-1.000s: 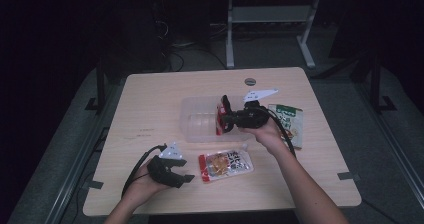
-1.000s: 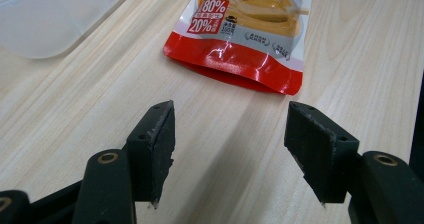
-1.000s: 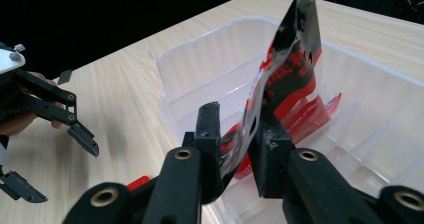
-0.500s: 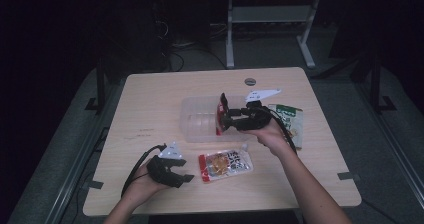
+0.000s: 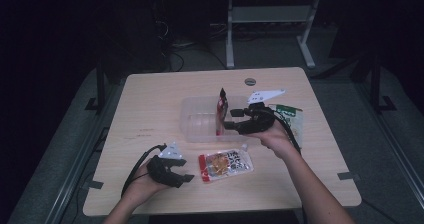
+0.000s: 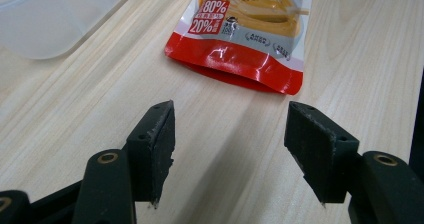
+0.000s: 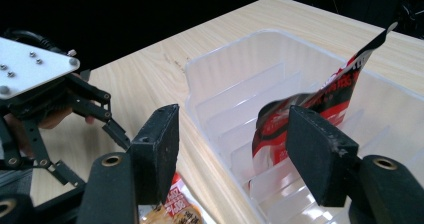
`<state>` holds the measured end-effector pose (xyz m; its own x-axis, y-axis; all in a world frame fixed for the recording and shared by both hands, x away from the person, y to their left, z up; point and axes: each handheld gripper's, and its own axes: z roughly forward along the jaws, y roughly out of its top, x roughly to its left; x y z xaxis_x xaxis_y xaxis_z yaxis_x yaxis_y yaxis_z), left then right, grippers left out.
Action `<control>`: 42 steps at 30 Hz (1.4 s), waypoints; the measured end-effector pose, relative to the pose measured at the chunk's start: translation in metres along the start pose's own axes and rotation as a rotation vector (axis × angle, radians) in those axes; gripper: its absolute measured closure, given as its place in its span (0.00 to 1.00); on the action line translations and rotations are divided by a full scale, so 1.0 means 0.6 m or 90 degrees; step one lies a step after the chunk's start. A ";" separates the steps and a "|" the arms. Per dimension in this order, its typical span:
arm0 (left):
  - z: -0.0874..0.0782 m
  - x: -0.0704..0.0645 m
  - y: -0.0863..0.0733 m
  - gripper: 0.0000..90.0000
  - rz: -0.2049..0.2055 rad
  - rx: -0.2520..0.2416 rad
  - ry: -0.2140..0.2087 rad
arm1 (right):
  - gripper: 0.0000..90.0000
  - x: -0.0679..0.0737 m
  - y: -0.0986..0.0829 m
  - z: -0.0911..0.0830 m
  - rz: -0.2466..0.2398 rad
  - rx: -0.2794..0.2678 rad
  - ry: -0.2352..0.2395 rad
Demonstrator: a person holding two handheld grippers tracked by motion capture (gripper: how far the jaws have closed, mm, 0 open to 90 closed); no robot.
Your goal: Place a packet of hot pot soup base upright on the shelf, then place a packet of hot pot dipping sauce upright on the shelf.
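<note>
A red snack pouch [image 5: 220, 111] stands upright in a slot of the clear plastic bin [image 5: 197, 109]. Just to its right my right gripper [image 5: 229, 120] is open. In the right gripper view the red pouch [image 7: 325, 96] leans between the bin's dividers [image 7: 240, 109], beyond the open right gripper [image 7: 232, 129]. A second pouch, red and white with a food picture [image 5: 225, 165], lies flat on the table. My left gripper [image 5: 185, 170] rests open to the left of it. In the left gripper view the pouch's red bottom edge [image 6: 240, 59] lies ahead of the open left gripper [image 6: 230, 129].
A green pouch [image 5: 292, 119] lies at the right of the bin, partly under the right hand. A small grey disc [image 5: 250, 81] sits near the table's far edge. The bin's corner [image 6: 45, 14] shows at the upper left of the left gripper view.
My right gripper has levelled out and drawn back a little to the right of the red pouch, which now stands in the bin. The left gripper has not moved.
</note>
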<state>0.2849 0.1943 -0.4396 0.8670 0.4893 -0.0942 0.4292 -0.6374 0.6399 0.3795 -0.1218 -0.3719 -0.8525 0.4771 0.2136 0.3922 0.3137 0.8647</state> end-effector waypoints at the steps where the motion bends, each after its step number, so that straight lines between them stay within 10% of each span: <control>1: 0.000 0.000 0.000 0.41 -0.001 -0.001 0.000 | 0.42 0.001 -0.001 -0.002 0.001 0.002 0.001; 20: -0.003 0.000 -0.001 0.41 0.001 -0.009 -0.005 | 0.36 0.040 -0.066 -0.046 -0.039 0.095 -0.034; 42: 0.001 -0.007 0.014 0.49 0.016 -0.009 -0.032 | 0.33 0.060 -0.159 -0.097 0.000 0.143 -0.061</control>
<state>0.2849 0.1866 -0.4346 0.8891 0.4427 -0.1163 0.4043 -0.6403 0.6531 0.2915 -0.1827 -0.4203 -0.8202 0.5495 0.1594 0.4679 0.4838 0.7396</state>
